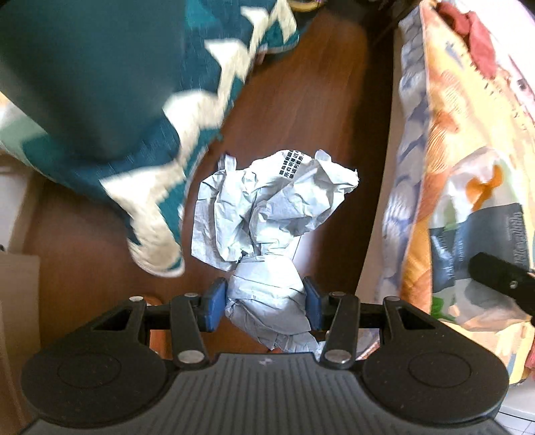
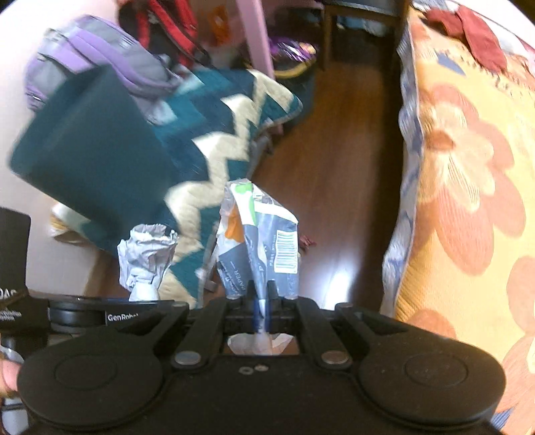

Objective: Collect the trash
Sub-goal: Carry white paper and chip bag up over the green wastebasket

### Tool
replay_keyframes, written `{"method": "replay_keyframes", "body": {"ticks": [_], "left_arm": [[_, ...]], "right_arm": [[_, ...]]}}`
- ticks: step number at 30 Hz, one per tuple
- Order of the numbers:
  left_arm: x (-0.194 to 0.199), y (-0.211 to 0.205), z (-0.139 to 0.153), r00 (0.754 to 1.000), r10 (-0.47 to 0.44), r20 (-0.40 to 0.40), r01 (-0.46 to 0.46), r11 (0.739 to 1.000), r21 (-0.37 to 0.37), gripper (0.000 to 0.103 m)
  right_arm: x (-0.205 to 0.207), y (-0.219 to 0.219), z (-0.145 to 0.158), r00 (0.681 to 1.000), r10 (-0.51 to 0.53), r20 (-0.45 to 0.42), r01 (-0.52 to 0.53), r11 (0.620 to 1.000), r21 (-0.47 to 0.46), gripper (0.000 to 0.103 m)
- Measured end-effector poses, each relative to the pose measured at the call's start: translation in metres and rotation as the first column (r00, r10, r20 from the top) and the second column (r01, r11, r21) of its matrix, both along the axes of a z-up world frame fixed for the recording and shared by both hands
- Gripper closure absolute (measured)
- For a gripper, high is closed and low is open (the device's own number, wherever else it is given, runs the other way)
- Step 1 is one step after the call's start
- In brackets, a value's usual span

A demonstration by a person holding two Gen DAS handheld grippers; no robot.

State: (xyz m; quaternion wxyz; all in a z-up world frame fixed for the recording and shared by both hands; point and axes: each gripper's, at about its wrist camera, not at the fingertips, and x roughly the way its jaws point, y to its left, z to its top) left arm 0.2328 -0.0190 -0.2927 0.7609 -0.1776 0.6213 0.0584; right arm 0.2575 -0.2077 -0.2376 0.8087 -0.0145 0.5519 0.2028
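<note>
My left gripper (image 1: pixel 265 302) has its blue pads (image 1: pixel 214 302) clamped on a crumpled ball of pale grey paper (image 1: pixel 271 217); the wad is creased all over, fans out wide beyond the fingers, and shows a block of black print near its far edge. My right gripper (image 2: pixel 264 301) has its jaws pressed together on a flattened paper wrapper (image 2: pixel 259 237), grey-blue with white, orange and green patches, a barcode and the word PAPER on it; a white tail of it pokes out behind the fingers. Both pieces hang above the brown wooden floor (image 1: pixel 317 100). The right wrist view also catches the paper ball off to the left, beside the other gripper's black body. A dark teal bin (image 2: pixel 90 147) sits left of the trash, tilted in the view and blurred; I cannot tell what is inside it. Behind it lies a teal rug with a cream zigzag (image 2: pixel 234 110), then a purple-grey backpack (image 2: pixel 97 57). On the right, a yellow floral bedcover (image 2: pixel 468 160) hangs close alongside, a dark red cloth (image 2: pixel 474 30) on top.
</note>
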Motion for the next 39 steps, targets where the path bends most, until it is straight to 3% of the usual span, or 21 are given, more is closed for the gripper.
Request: {"method": "replay_keyframes", "body": {"ticks": [5, 17, 21, 25, 33, 39], "left_arm": [[-0.004, 0.018, 0.076, 0.997, 0.001, 0.073, -0.002, 1.0, 0.023, 0.055], [0.017, 0.1, 0.18, 0.973, 0.009, 0.231, -0.03, 0.996, 0.087, 0.055], [0.027, 0.135, 0.192, 0.968, 0.015, 0.252, -0.042, 0.994, 0.099, 0.055], [0.04, 0.176, 0.199, 0.968, 0.018, 0.249, -0.049, 0.992, 0.117, 0.055], [0.069, 0.25, 0.185, 0.983, 0.023, 0.18, -0.047, 0.99, 0.134, 0.055], [0.087, 0.271, 0.156, 0.991, -0.048, 0.122, 0.028, 0.987, 0.161, 0.055]], "right_arm": [[-0.002, 0.025, 0.056, 0.998, 0.037, 0.05, -0.038, 0.999, 0.018, 0.101], [0.02, 0.117, 0.141, 0.986, 0.089, 0.143, -0.103, 0.99, 0.098, 0.101], [0.032, 0.162, 0.157, 0.977, 0.12, 0.177, -0.141, 0.984, 0.107, 0.101], [0.048, 0.203, 0.158, 0.979, 0.128, 0.156, -0.149, 0.98, 0.129, 0.101], [0.072, 0.27, 0.13, 0.986, 0.133, 0.097, -0.143, 0.983, 0.112, 0.101], [0.084, 0.301, 0.1, 0.988, 0.143, 0.056, -0.146, 0.988, 0.044, 0.101]]}}
